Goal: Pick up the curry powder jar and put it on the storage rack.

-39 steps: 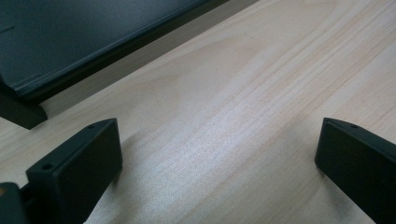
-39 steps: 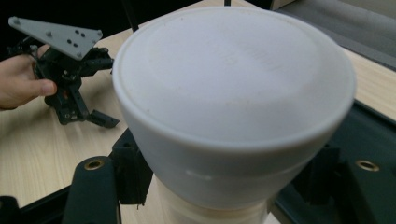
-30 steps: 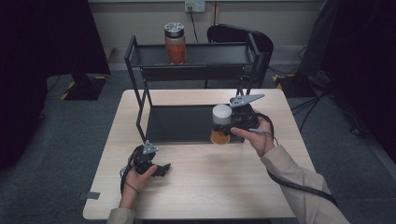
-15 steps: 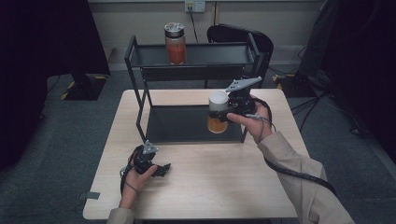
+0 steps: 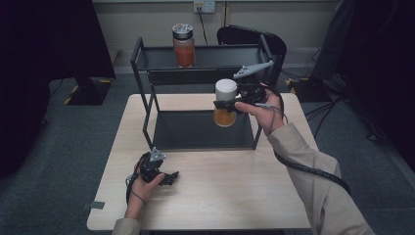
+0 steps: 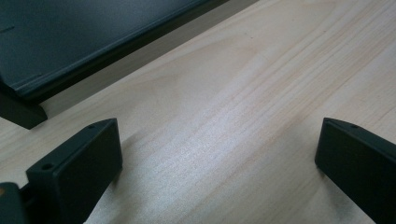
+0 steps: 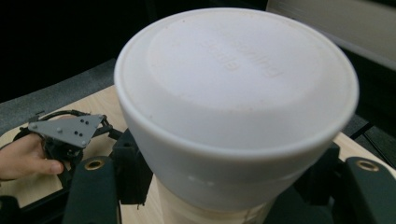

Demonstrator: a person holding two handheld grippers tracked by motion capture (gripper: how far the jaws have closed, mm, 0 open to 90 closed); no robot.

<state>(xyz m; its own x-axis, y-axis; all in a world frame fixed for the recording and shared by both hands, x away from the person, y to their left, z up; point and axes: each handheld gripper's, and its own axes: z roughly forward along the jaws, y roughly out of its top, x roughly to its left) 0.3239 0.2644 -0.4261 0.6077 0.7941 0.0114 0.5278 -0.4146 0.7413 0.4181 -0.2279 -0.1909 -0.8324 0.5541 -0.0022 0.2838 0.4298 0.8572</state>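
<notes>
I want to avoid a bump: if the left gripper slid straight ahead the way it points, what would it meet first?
Probably the black rack's lower shelf: the open left gripper rests low over bare table, with that shelf's edge ahead and to one side. Depth is unclear.

My high view looks forward and down over the table point(image 5: 235, 196). Left gripper view skims the tabletop close; right gripper view sits just behind the white-lidded jar point(image 7: 238, 93), both sharing that table.
</notes>
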